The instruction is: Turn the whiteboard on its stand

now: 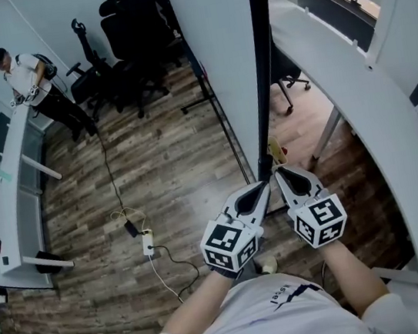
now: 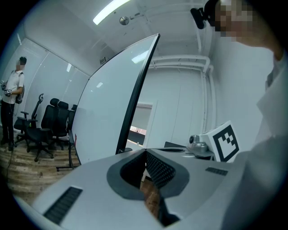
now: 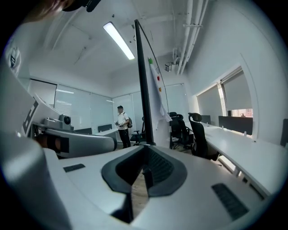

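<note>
**A:** Where's the whiteboard [image 1: 215,52] standing?

**B:** On the wooden floor [image 1: 155,170], in the aisle off the long left edge of the right-hand table [image 1: 355,101]. It is well apart from the other table [image 1: 16,175] across the room. From the head view you look down its thin side, with a white face on the left and a black frame edge on the right. Its black stand [image 1: 222,121] runs along the floor under it.

**A:** And the left tongs [image 1: 263,187]?

**B:** Closed. In the left gripper view the left tongs [image 2: 145,152] have their ribbed pads meeting at the tips. Only floor shows through the gap behind them, so they have hold of nothing. The whiteboard [image 2: 108,112] rises just beyond the tips, tilted in that view.

**A:** The right tongs [image 1: 278,171]?

**B:** Much the same. The right tongs [image 3: 144,147] are brought together at the tips and are empty. The whiteboard [image 3: 142,81] climbs edge-on straight above them. In the head view both tips sit side by side at the foot of the black frame edge. I can't tell whether they touch it.

**A:** Anything else around?

**B:** Black office chairs [image 1: 126,27] are grouped past the far end of the board. A person [image 1: 24,77] stands at the far end of the left table. A white power strip [image 1: 147,244] lies on the floor with its cable.
</note>
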